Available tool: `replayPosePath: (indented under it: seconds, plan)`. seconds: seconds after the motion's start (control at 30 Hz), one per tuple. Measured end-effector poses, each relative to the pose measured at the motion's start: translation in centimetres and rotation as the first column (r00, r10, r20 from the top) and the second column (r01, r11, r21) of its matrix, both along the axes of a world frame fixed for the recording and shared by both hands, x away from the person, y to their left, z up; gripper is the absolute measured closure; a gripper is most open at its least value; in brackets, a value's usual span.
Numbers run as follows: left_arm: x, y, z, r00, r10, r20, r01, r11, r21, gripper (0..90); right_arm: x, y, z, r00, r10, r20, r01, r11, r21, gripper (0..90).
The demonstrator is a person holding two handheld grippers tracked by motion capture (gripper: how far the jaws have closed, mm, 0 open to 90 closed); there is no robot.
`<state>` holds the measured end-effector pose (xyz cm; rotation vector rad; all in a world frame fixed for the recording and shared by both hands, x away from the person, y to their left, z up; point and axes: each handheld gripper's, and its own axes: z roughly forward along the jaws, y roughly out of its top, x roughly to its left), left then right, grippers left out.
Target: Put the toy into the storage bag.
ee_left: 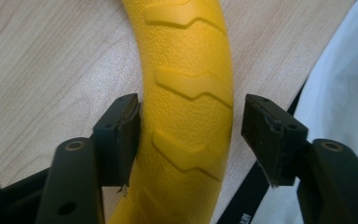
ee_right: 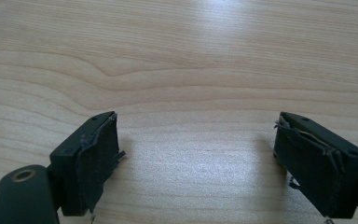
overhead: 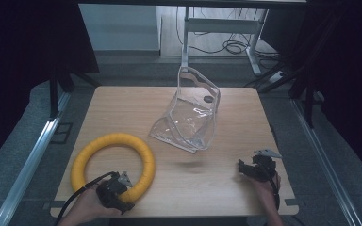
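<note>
My left gripper (ee_left: pixel 191 135) sits wide apart around the yellow ring (ee_left: pixel 191 84), one side touching. My right gripper (ee_right: pixel 196 158) is wide apart over bare table (ee_right: pixel 191 56).

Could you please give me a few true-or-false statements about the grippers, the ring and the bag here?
1. The left gripper has its jaws on either side of the yellow ring. True.
2. The right gripper holds the clear plastic bag. False: its jaws are open over bare table.
3. The ring lies inside the bag. False: it lies on the table, apart from it.
4. The left jaws are not fully clamped. True: a gap remains at one side.
</note>
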<state>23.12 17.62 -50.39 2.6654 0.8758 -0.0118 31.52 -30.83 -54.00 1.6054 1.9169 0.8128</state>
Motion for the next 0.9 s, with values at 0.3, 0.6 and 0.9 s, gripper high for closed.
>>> replayPosePath:
  seconds: [0.3, 0.6, 0.9]
  plan:
    - [0.2, -0.5, -0.1, 0.9996, 0.024, 0.017, -0.024, 0.9993, 0.030, 47.7, 0.0, 0.0, 0.0, 1.0000, 0.000, 0.000, 0.000, 1.000, 0.000, 14.1]
    - [-0.2, -0.2, -0.1, 0.9984, 0.021, 0.052, -0.021, 0.9997, -0.013, 49.6, 0.0, 0.0, 0.0, 1.0000, 0.000, 0.000, 0.000, 1.000, 0.000, 14.1]
    - [-0.1, 1.4, 2.0, 0.9952, 0.043, 0.087, -0.028, 0.9860, -0.164, 50.2, 0.0, 0.0, 0.0, 1.0000, 0.001, 0.001, -0.001, 1.000, -0.001, 14.2]
